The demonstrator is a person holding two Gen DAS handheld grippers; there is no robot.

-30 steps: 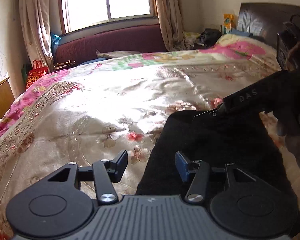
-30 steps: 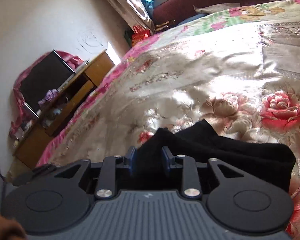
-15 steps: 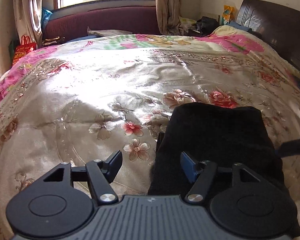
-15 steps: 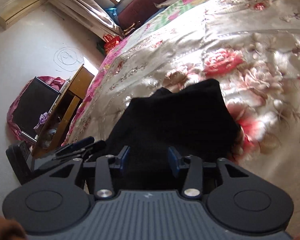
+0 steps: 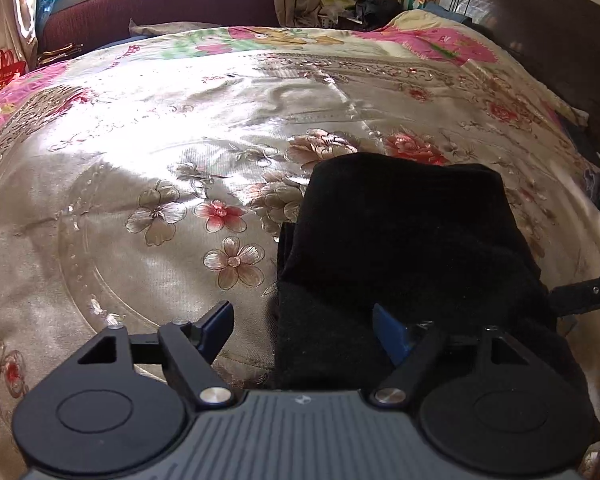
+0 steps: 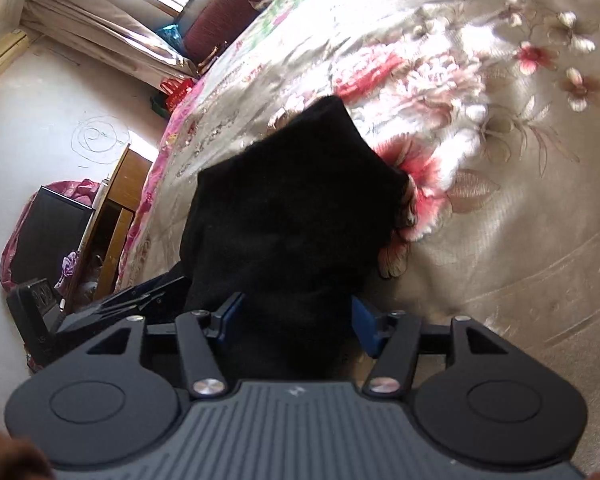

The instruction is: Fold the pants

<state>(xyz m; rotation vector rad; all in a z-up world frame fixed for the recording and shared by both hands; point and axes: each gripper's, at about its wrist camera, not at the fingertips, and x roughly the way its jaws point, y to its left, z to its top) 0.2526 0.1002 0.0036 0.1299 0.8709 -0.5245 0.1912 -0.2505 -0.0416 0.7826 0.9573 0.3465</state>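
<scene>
The pants (image 5: 404,248) are lying on the bedspread (image 5: 172,152) as a compact black bundle, stacked in layers, so the step in hand looks like the release after the last fold, and the task seems to be close to done. The left gripper (image 5: 304,328) is hanging over the bundle's near left corner with its jaws spread wide; they have just been opening, and one blue pad is sitting over bare bedspread beside the pants while the other is over the cloth, with no pad pressing on anything. The right gripper (image 6: 296,320) is pointing along the bundle from its other near corner, its jaws at a middling gap and also just opened; the cloth is lying between the fingers, but they are standing apart from it and not pinching it. Seen from the left gripper, the pants are running away from the tool toward the headboard (image 5: 540,40), with the long axis roughly along that line, though the shape is nearly square and the far edge is sagging a little unevenly. What the next move is calling for, I judge, is drawing both tools straight back from the pants without catching the top layer, then perhaps patting the slanted far corner flat against the bedspread.
</scene>
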